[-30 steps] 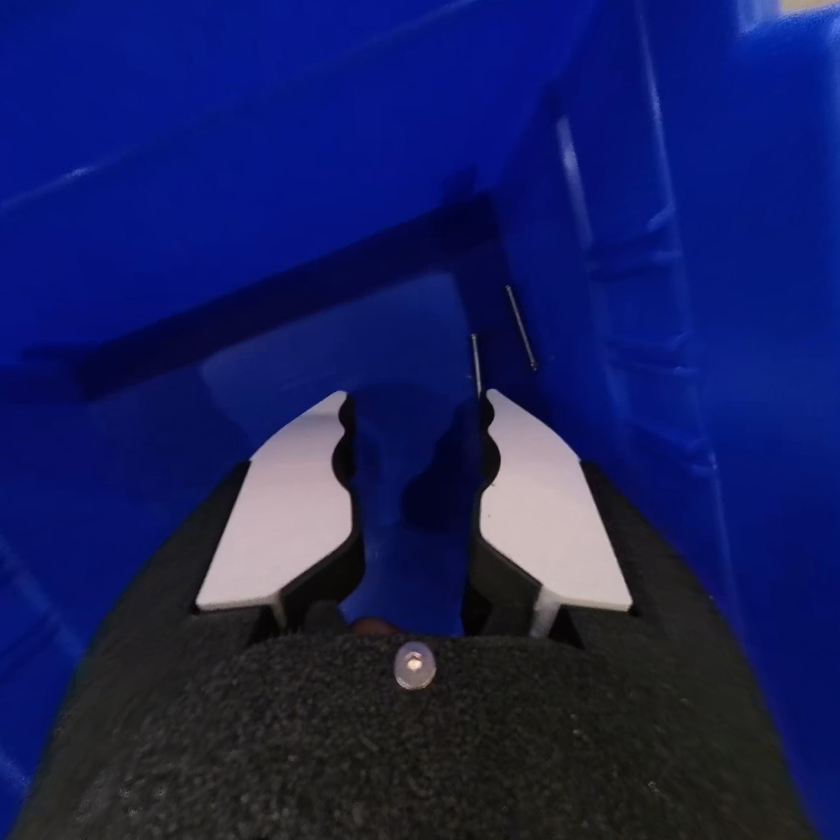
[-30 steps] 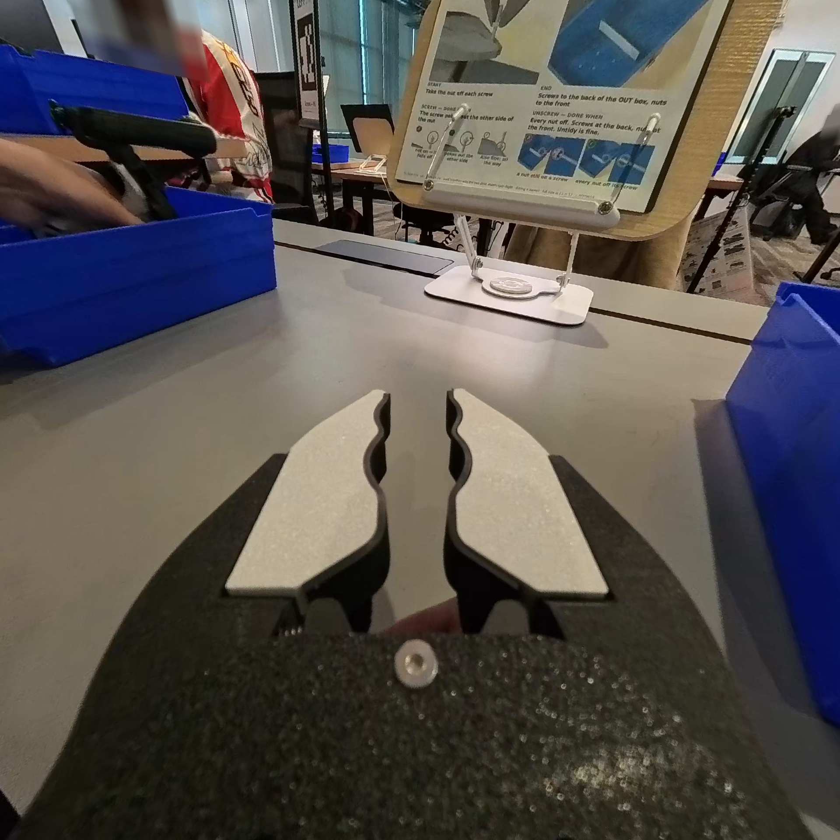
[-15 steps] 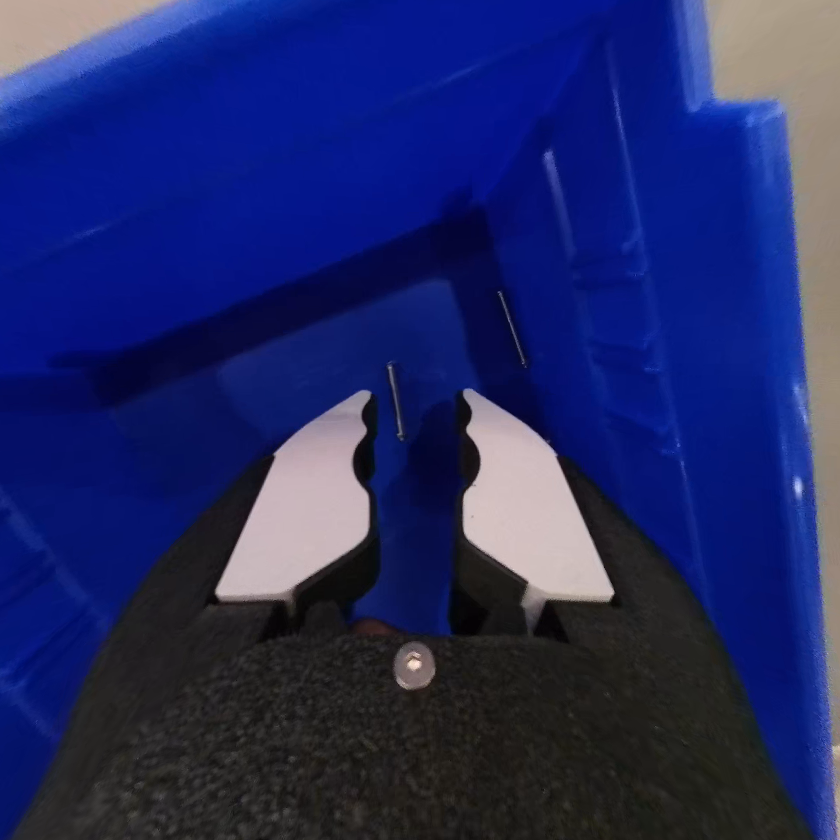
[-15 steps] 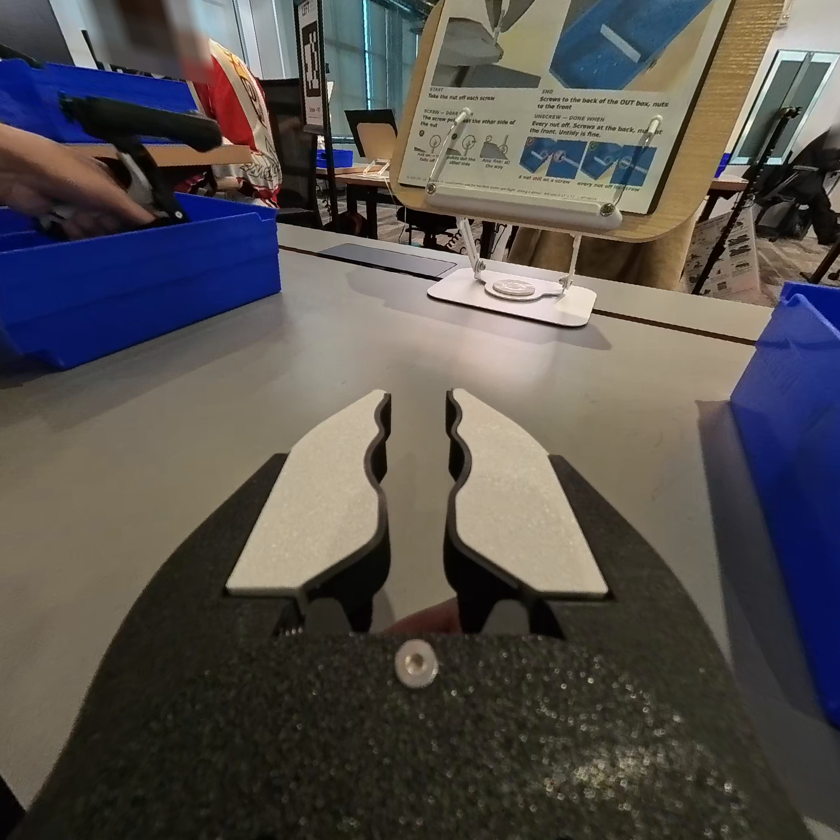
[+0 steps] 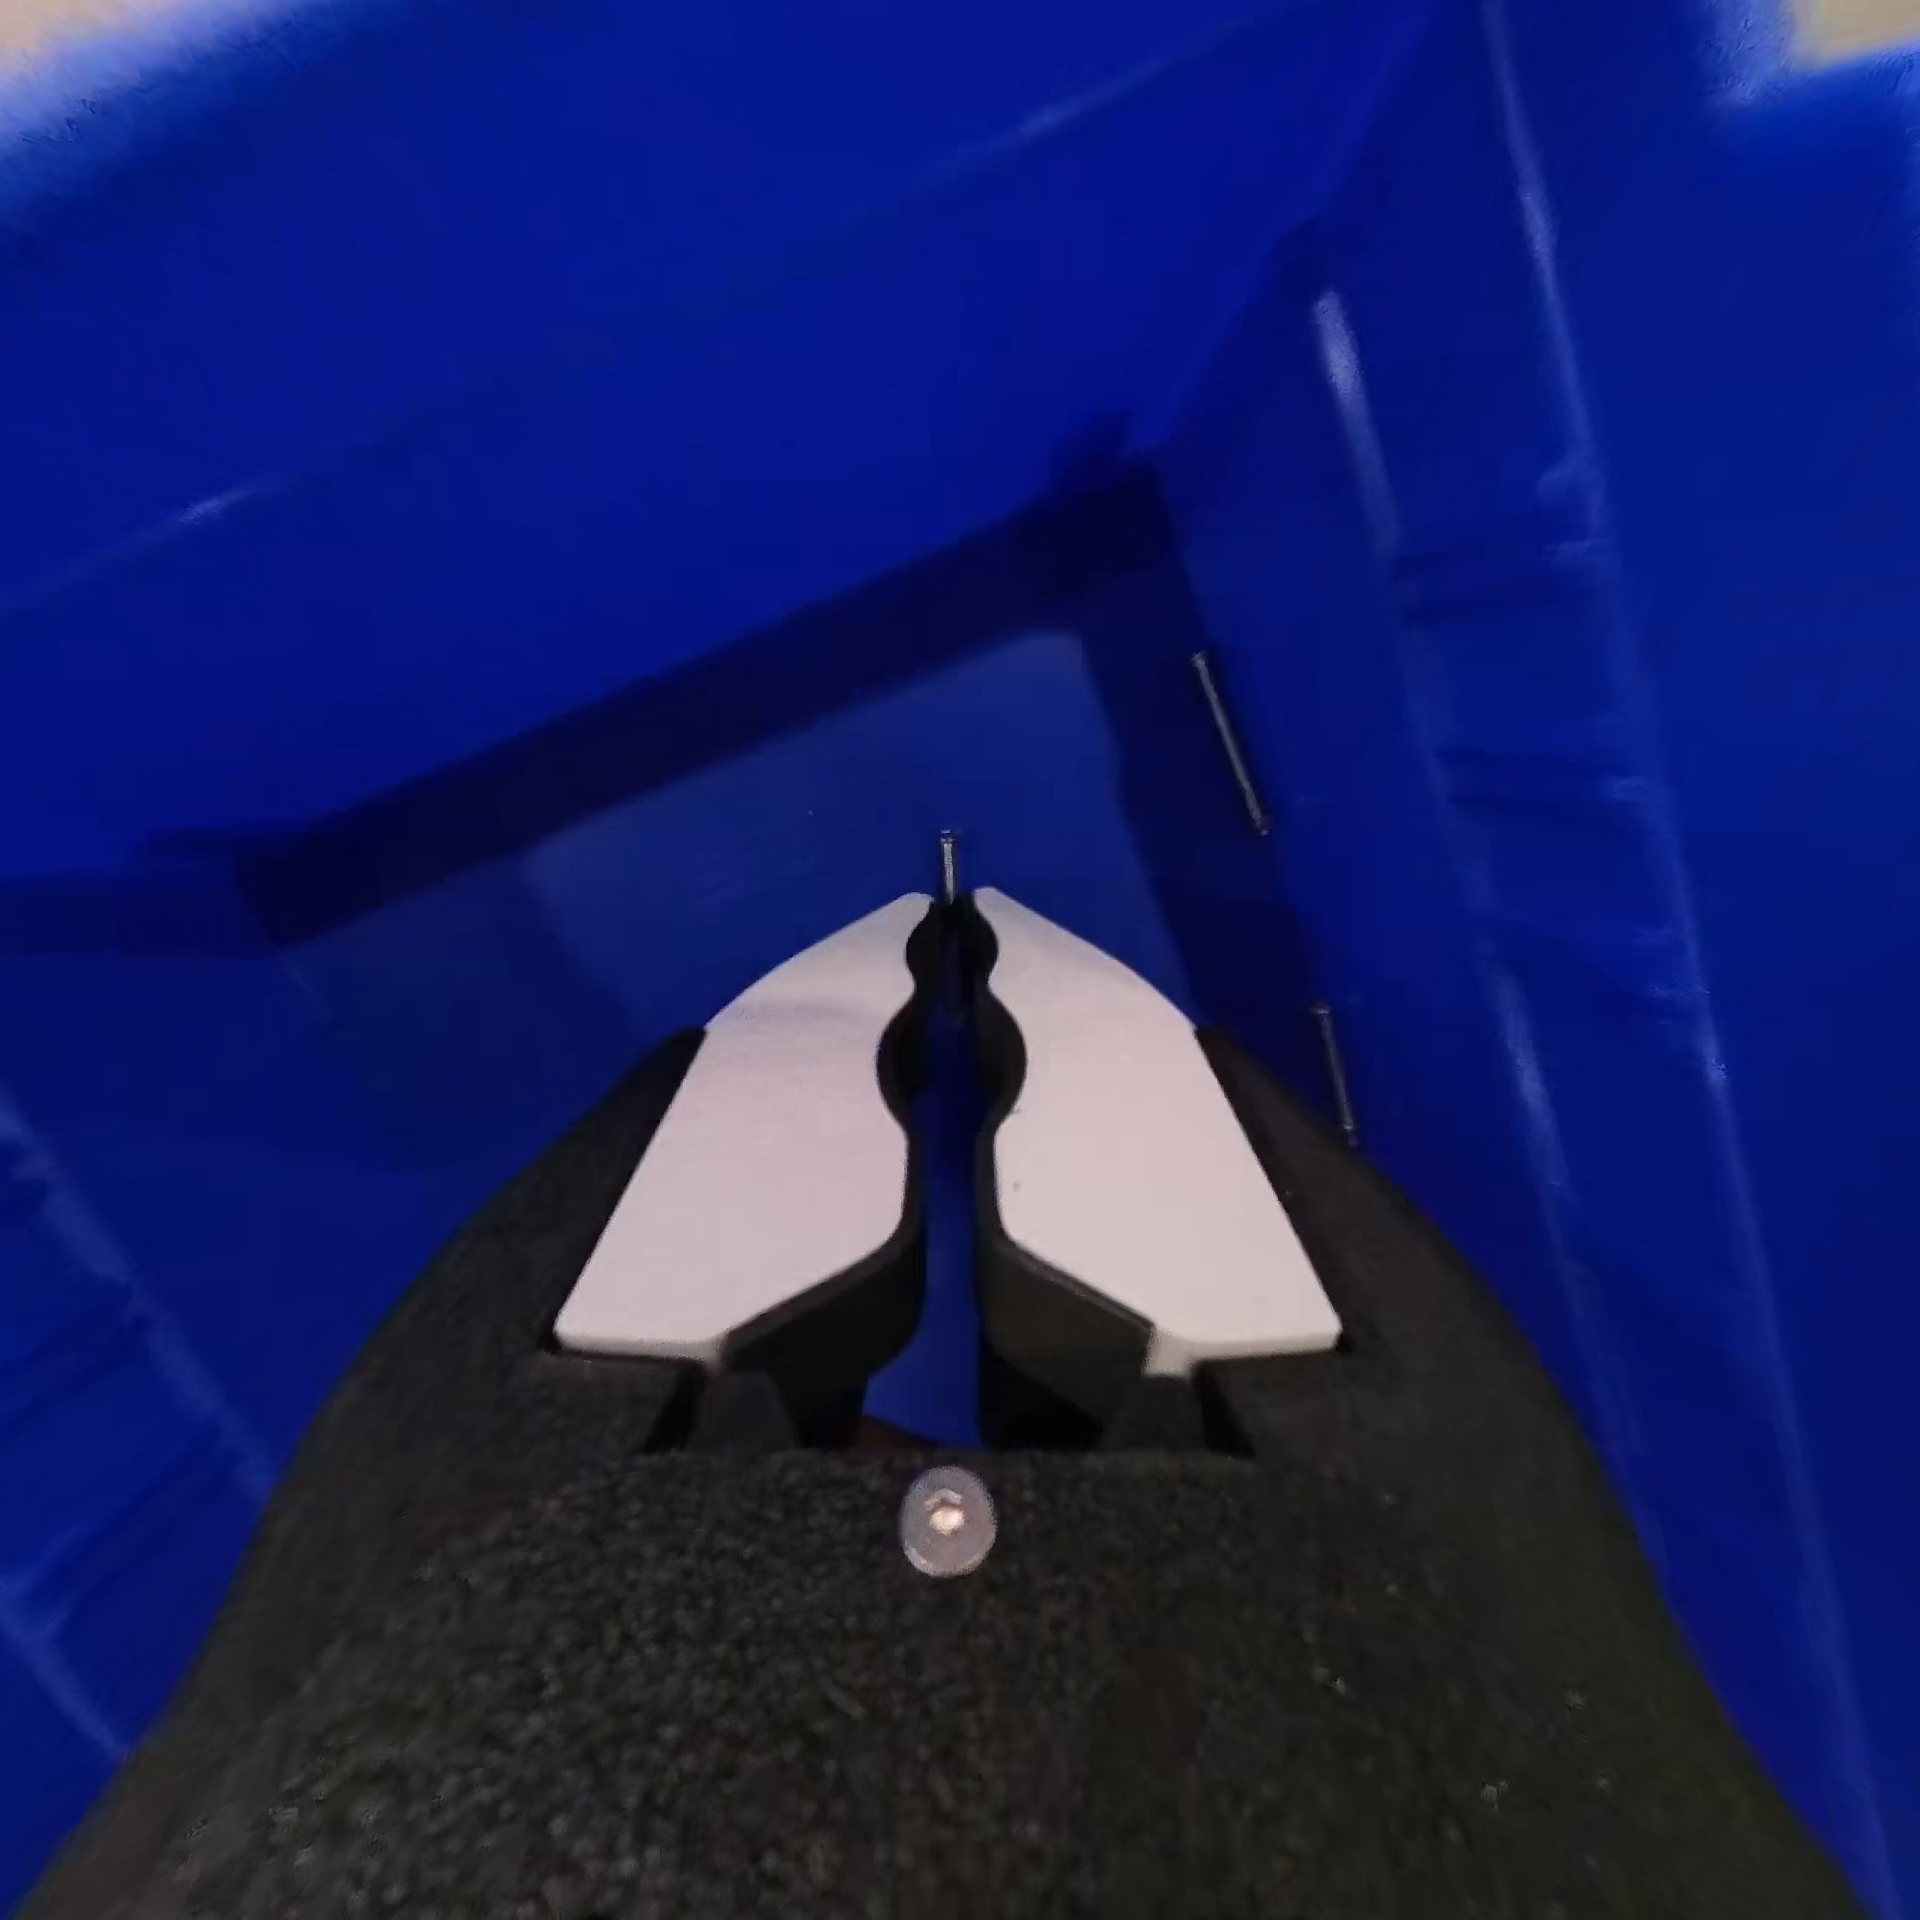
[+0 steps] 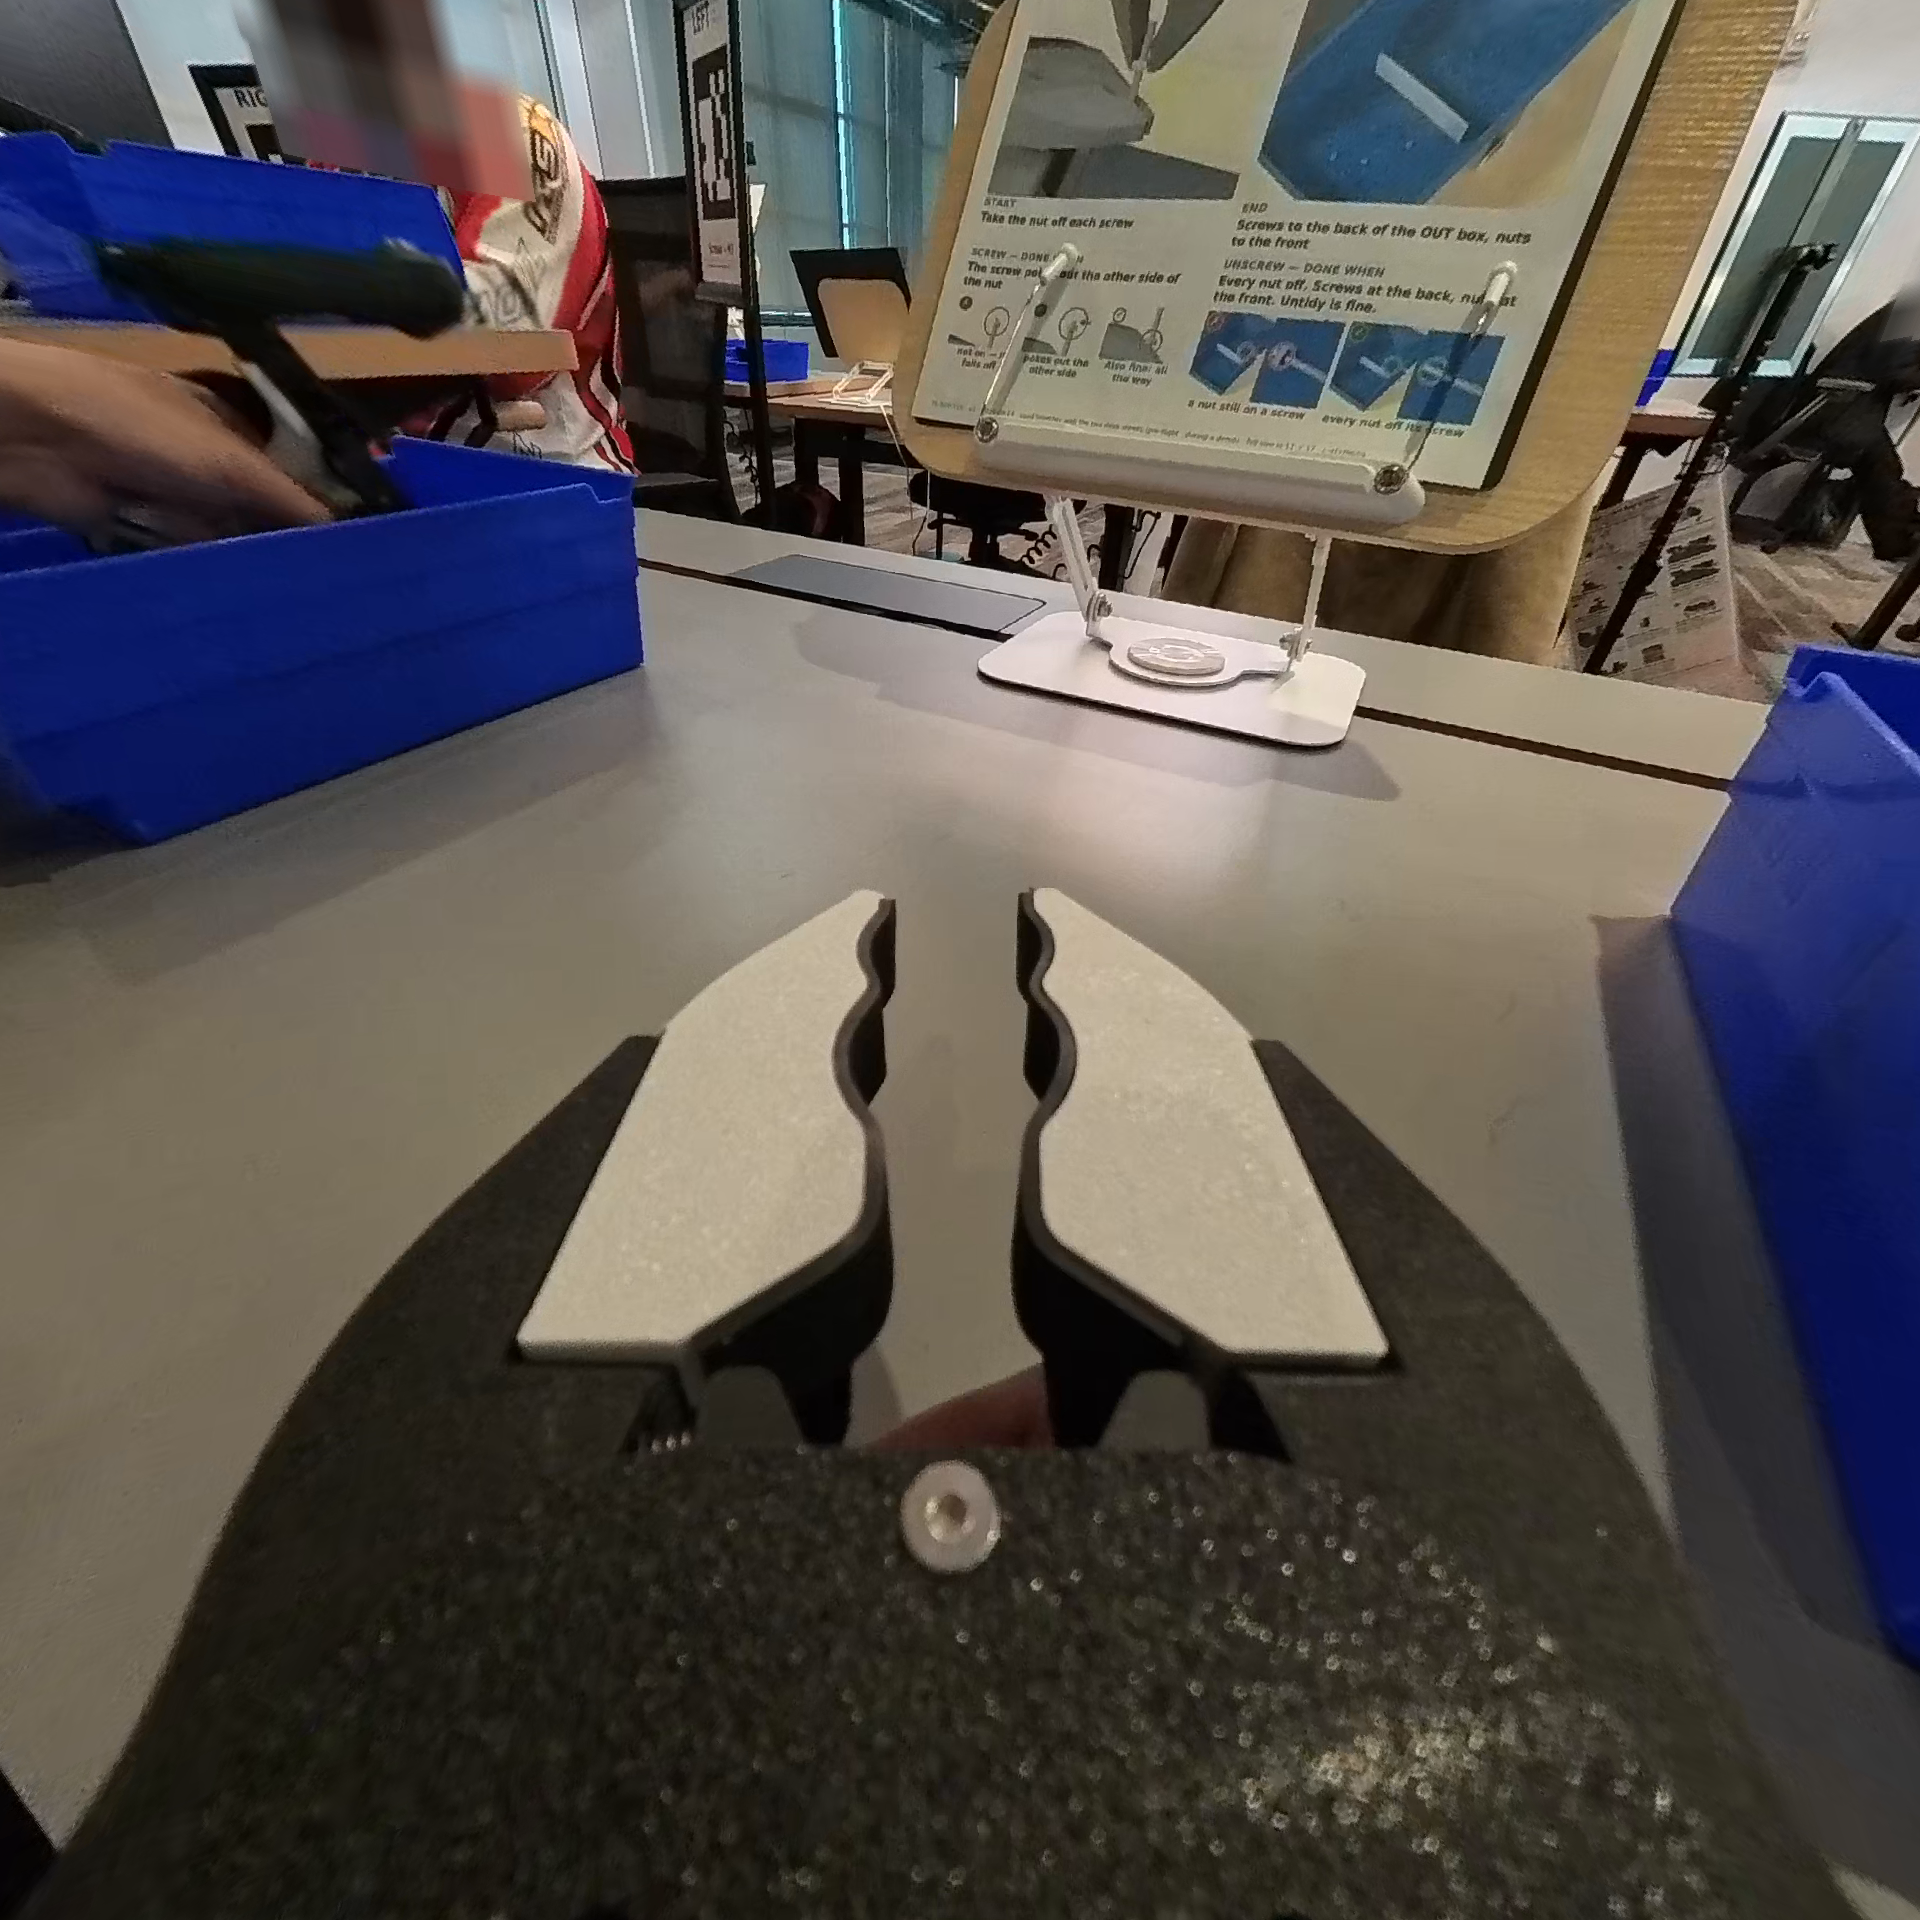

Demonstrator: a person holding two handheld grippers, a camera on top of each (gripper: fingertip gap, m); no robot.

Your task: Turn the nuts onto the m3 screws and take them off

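Observation:
My left gripper (image 5: 950,902) is inside a blue bin (image 5: 623,416), shut on a thin metal screw (image 5: 948,862) whose tip pokes out past the fingertips. Two more thin screws lie by the bin's right wall, one farther back (image 5: 1229,743) and one nearer (image 5: 1333,1070). No nut shows in this view. My right gripper (image 6: 956,909) is open and empty, low over the grey table (image 6: 416,987). In the right wrist view the left gripper's black body (image 6: 291,301) and a hand (image 6: 125,447) show reaching into the blue bin (image 6: 312,644) at the far left.
A second blue bin (image 6: 1808,1091) stands close on the right of my right gripper. An instruction board on a white stand (image 6: 1174,665) stands at the table's far side. A person in a red and white top (image 6: 551,270) sits behind the left bin. Some 45 cm of space lies between my two pairs of fingers.
My left gripper has closed on the screw that lay between its fingers in the bin. My right gripper has stayed open and nearly still over the table.

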